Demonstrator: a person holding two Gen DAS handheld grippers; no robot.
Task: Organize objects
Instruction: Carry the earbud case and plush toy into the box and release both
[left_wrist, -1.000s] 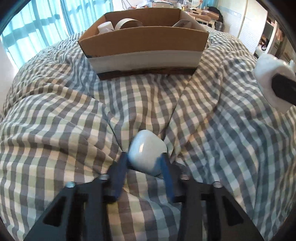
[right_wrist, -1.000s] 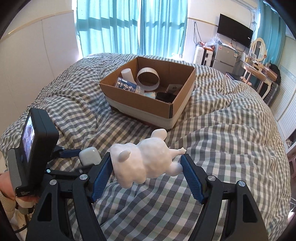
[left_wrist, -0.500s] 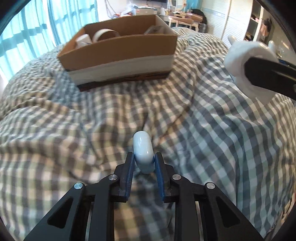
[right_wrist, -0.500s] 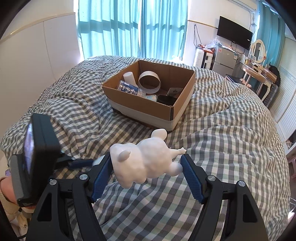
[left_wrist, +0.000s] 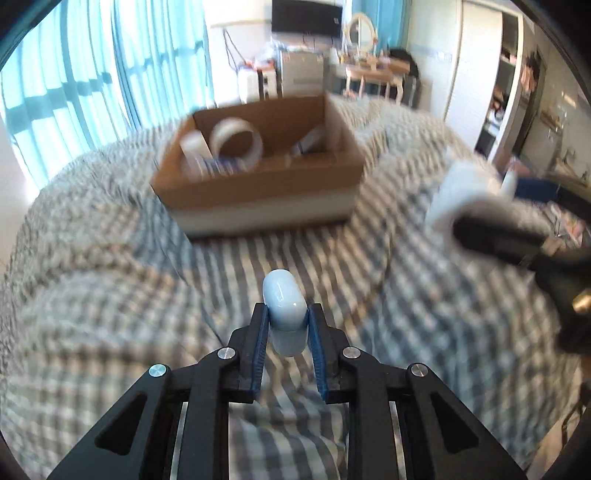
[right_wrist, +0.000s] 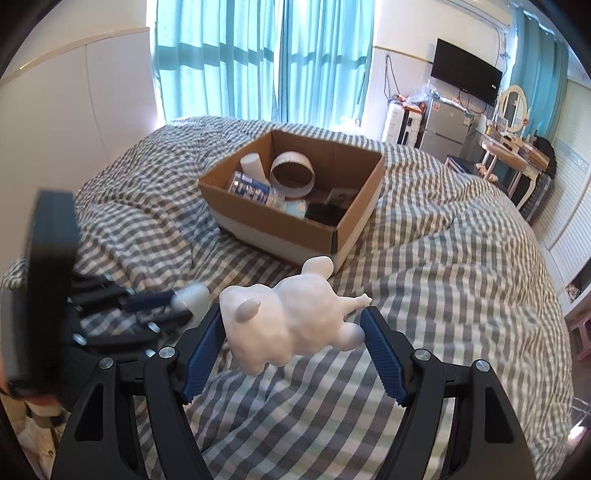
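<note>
My left gripper (left_wrist: 286, 317) is shut on a small pale blue rounded case (left_wrist: 283, 302) and holds it above the checked bed cover. It shows blurred in the right wrist view (right_wrist: 177, 301). My right gripper (right_wrist: 293, 325) is shut on a white animal figurine (right_wrist: 291, 321), held above the bed; it shows at the right of the left wrist view (left_wrist: 465, 192). An open cardboard box (right_wrist: 291, 229) (left_wrist: 266, 184) stands on the bed ahead of both grippers. It holds a tape roll (right_wrist: 291, 171), a white cylinder, a blue-labelled bottle and dark items.
The bed is covered by a rumpled grey and white checked duvet (right_wrist: 424, 277). Teal curtains (right_wrist: 258, 59) hang behind. A fridge, a dressing table (right_wrist: 513, 147) and a wall TV stand at the far right.
My left gripper closed on the blue case and lifted it off the duvet, tilting up toward the box. My right gripper kept the figurine and rose a little.
</note>
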